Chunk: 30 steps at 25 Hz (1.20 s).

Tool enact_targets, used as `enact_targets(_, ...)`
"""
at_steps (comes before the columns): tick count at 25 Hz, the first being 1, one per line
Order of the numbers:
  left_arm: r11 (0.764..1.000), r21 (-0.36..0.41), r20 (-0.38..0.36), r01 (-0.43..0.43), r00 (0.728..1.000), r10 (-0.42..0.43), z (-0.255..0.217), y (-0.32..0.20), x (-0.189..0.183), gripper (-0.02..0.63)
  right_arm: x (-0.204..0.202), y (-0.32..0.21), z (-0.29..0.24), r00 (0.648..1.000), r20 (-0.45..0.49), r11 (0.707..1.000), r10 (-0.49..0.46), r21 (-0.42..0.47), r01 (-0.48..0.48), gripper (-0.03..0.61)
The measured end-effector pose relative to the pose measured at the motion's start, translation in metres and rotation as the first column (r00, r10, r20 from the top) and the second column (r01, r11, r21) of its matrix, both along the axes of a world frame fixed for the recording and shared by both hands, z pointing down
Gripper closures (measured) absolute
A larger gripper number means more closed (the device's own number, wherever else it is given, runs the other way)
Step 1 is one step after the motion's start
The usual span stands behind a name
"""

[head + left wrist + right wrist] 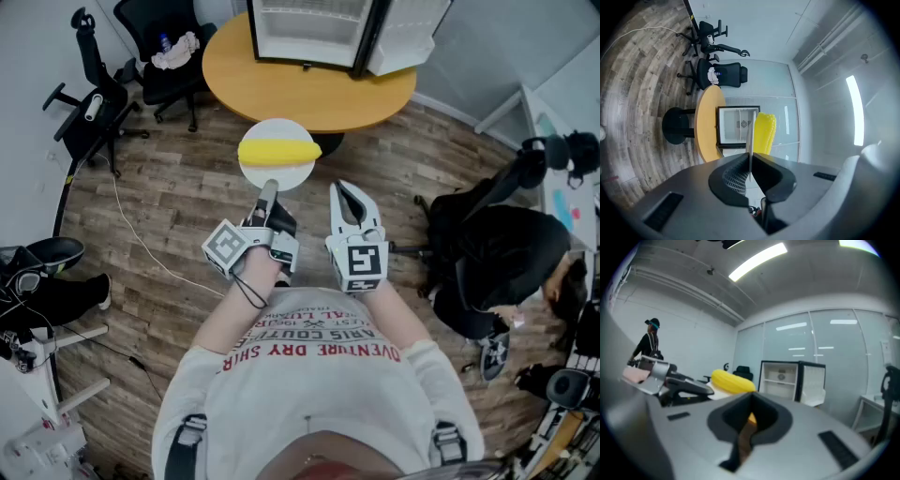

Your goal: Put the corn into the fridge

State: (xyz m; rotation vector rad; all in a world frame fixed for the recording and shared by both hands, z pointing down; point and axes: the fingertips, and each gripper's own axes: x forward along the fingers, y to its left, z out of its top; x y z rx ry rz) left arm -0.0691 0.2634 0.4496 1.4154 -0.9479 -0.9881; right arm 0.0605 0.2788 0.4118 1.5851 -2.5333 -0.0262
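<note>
Two-handed over a wood-plank floor [169, 206]: clamping the left tool [267, 194] on the near rim of a round white plate [278, 178], pinching its jaws tight against the thin edge, and holding that plate level in the air in front of the body, just short of a round orange worktop [281, 89]. Balancing the corn [278, 150], a single yellow cob, crosswise on the plate, flat across the middle and apart from the tool's tips. Holding the right tool [345, 190] alongside, near the plate's right edge but not touching it, drawing its jaws together on nothing and pointing its tips toward the worktop. Facing a small fridge [309, 33] standing on that worktop, with its door [405, 37] swung wide to the right and pale shelves showing inside, and leaving the corn still outside it, well short of the opening. Standing with black office chairs [159, 56] beyond the worktop at the left, a white cloth [176, 49] bundled on one seat, and with a person in dark clothes [506, 262] seated at the right.
</note>
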Motion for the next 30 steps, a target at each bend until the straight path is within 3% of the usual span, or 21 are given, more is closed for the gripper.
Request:
enact_targets(11,1.0,-0.007,-0.007,-0.019,1.0,0.019,0.004,-0.017,-0.006,0.577,-0.008,-0.014,0.004,1.0,0.018,1.0,0.006,-0.012,-0.006,0.551)
enact_targets(30,0.997,-0.017,-0.014,-0.077,0.997,0.077,0.011,-0.051,-0.074,0.577,-0.055,-0.048,0.015,0.99,0.059,0.991,0.125,-0.053,-0.122,0.551)
